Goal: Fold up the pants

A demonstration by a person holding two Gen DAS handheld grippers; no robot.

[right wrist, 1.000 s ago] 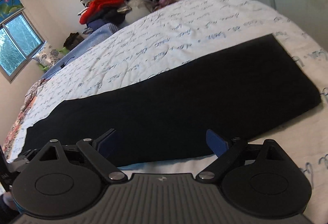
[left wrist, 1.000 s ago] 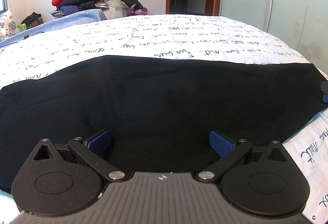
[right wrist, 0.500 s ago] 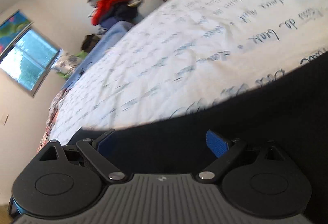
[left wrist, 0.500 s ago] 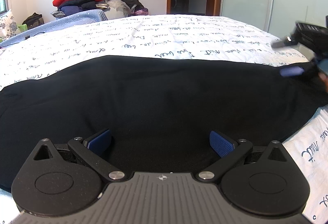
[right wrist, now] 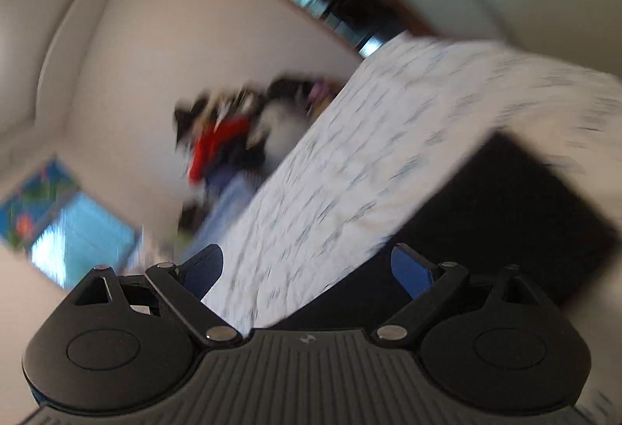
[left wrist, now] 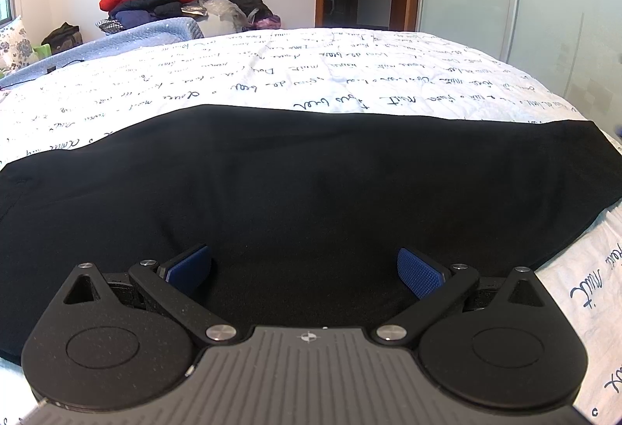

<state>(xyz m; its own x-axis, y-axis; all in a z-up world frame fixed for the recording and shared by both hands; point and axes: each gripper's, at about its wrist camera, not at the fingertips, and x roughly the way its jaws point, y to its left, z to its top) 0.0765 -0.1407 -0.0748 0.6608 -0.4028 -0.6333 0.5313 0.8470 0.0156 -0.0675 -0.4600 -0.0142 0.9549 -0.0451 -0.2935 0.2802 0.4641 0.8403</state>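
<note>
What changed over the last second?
The right tool swung hard: its view rolled and blurred, from level over the pants to tilted toward the wall, and it has left the left view after crossing the pants' right end. It took hold of nothing. The left tool stayed open, low over the flat pants.

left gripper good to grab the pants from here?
Probably yes. The left gripper is open, directly over the black pants lying flat on the bed, with nothing between its fingers and the fabric.
</note>
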